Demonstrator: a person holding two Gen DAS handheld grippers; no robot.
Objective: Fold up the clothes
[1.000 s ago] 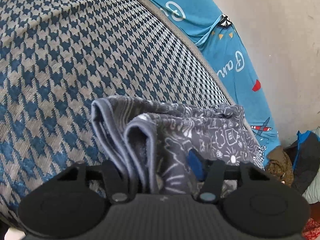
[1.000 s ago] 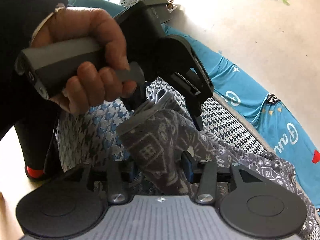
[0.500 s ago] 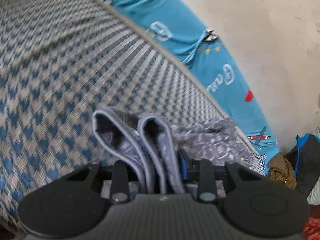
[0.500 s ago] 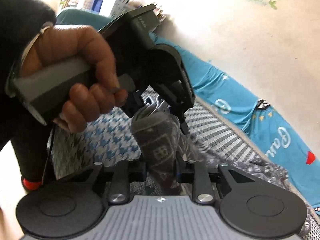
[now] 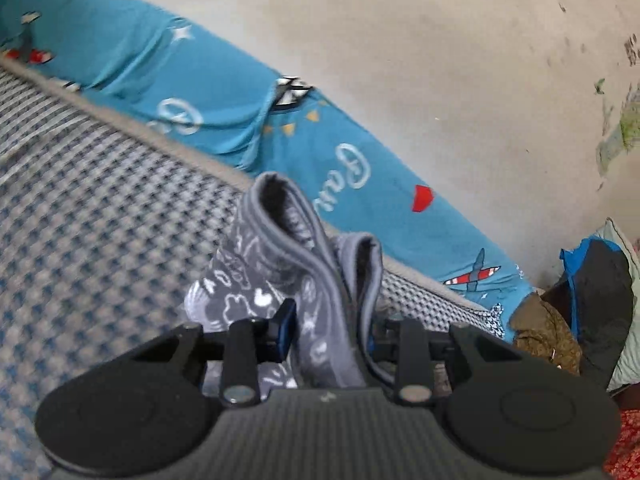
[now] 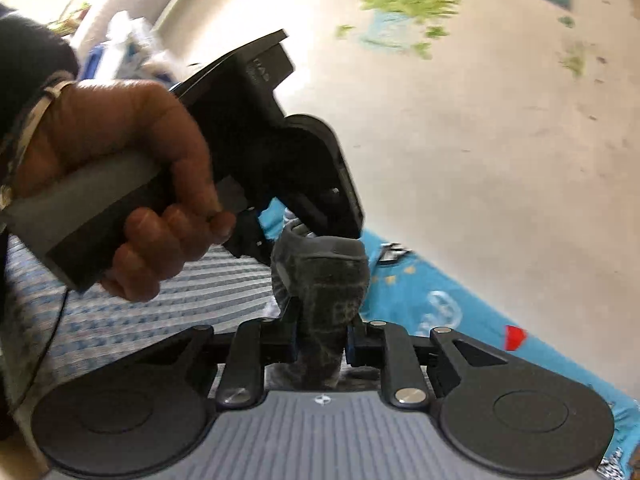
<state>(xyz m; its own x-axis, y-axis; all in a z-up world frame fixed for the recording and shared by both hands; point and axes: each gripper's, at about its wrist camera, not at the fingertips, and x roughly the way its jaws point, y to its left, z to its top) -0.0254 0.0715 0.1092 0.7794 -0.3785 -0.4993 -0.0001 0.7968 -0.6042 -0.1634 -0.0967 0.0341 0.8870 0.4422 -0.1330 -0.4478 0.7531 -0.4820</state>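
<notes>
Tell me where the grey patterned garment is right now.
The grey patterned garment is pinched in both grippers, left gripper and right gripper, held above the houndstooth bedcover, with the blue sheet behind.

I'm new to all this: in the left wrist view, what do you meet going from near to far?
Left tool clamping the grey patterned garment → blue checked cover → turquoise printed sheet → beige wall.

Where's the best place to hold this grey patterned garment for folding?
Grip the grey patterned garment at its banded hem, coming in end-on across the edge. The left gripper and right gripper both pinch bunched hem layers there; the band is thick, so it should slip less.
</notes>
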